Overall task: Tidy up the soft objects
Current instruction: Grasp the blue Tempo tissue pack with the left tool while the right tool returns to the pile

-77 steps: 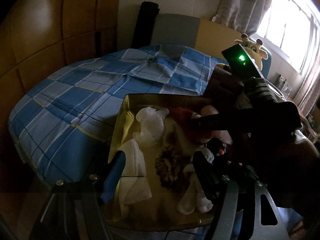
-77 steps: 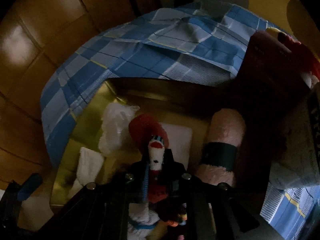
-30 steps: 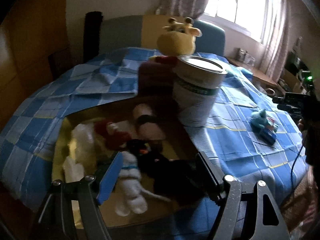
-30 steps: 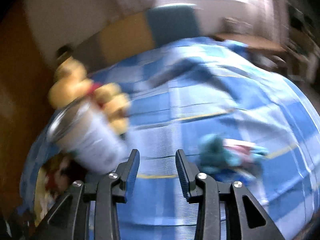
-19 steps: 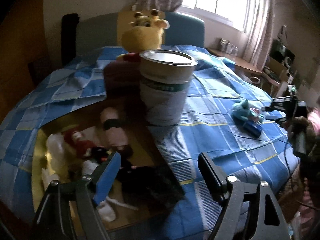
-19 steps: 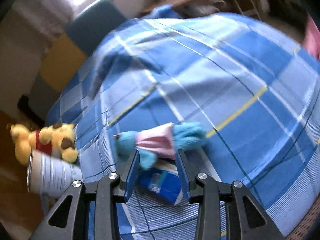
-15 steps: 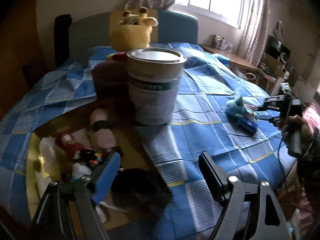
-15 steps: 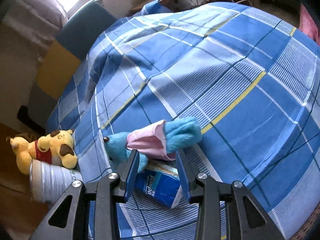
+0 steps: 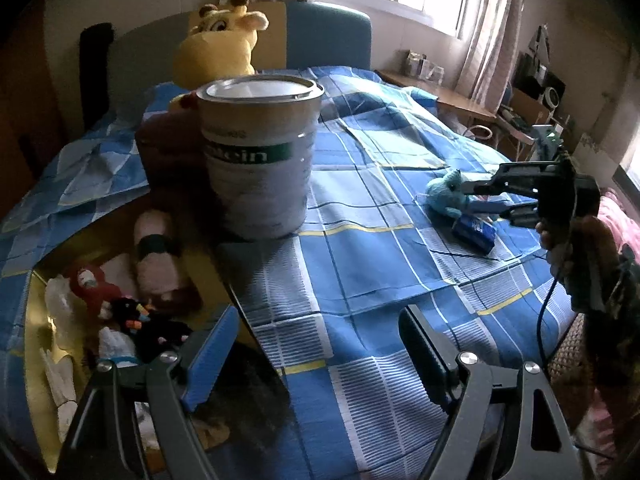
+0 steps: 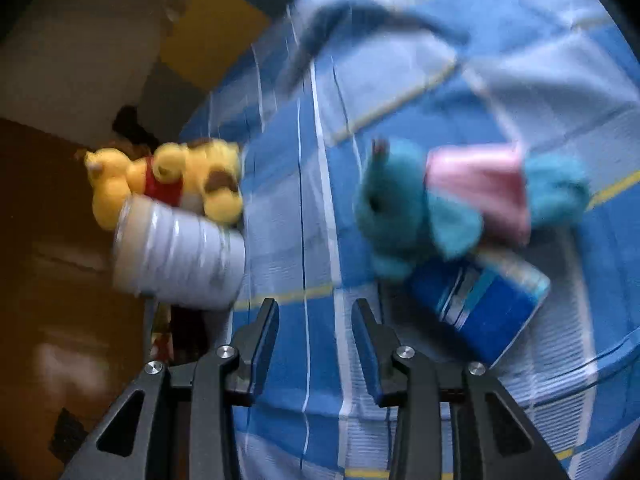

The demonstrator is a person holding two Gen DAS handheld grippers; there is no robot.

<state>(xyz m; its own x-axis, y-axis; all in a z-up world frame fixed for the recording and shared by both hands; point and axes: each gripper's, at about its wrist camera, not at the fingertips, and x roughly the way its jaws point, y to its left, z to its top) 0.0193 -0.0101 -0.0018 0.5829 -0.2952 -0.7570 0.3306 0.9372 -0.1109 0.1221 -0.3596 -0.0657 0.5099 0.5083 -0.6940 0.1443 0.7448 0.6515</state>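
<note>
**A:** so where's the blue plush [image 10: 420, 208] sitting relative to the right gripper [image 10: 316, 320]? Picture's pretty smeared.

**B:** ahead of the fingertips and off to their right, lying flat on the checked bedspread [image 10: 304, 360]. Fingers are apart with a narrow gap and nothing between them, just blanket showing through. The toy's long axis runs sideways across the line the fingers point along, head end nearer the fingers, pink skirt further right. Its underside rests against a blue packet [image 10: 480, 304], so a sloppy grab might catch that too.

**A:** and the left gripper [image 9: 316, 344]?

**B:** way further off. Its fingers are spread wide, empty, parked over the near corner of the gold tray [image 9: 36, 344] where the other soft bits already sit. From there the plush [image 9: 444, 196] is far ahead and right, with the right one's tips just beside it. So right hand's job, I'd say.

**A:** room to move?

**B:** plenty, I think. Open blanket all round the fingers; the big tin [image 9: 260, 156] stands well to the left, between plush and tray, so the carry back probably needs to clear it.
</note>
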